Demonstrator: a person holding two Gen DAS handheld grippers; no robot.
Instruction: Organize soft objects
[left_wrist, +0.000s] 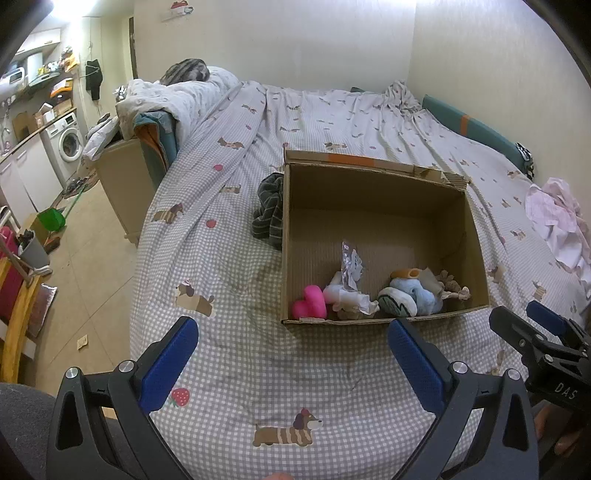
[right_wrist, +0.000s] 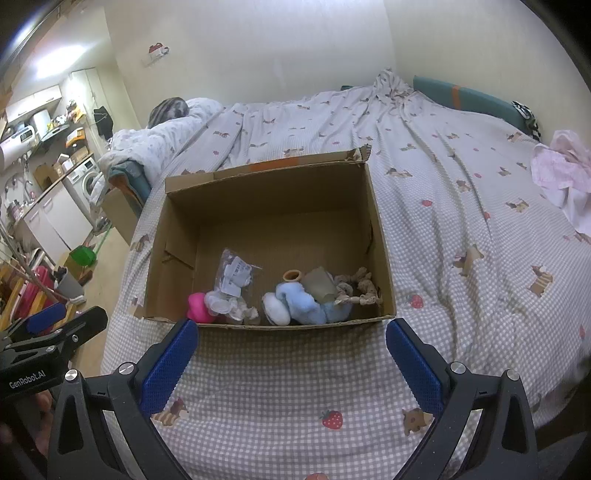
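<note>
An open cardboard box (left_wrist: 373, 192) (right_wrist: 258, 206) sits on the bed. Along its near wall lie a pink heart plush (left_wrist: 309, 302) (right_wrist: 197, 306), a plastic-wrapped white toy (left_wrist: 349, 273) (right_wrist: 232, 277), a blue and white plush (left_wrist: 413, 295) (right_wrist: 299, 302) and a knotted rope toy (left_wrist: 454, 286) (right_wrist: 360, 288). A dark striped cloth (left_wrist: 269, 206) lies left of the box. A pink cloth (left_wrist: 557, 218) (right_wrist: 565, 170) lies at the right. My left gripper (left_wrist: 291, 363) is open and empty, short of the box. My right gripper (right_wrist: 291, 363) is open and empty, just before the box's near wall.
The bed's grey checked sheet (left_wrist: 236, 258) (right_wrist: 461, 229) has dog and strawberry prints. A heaped duvet (left_wrist: 177, 99) lies at the far left. The bed's left edge drops to a tiled floor (left_wrist: 92, 266) with a green dustpan (left_wrist: 51, 218) and a washing machine (left_wrist: 68, 144).
</note>
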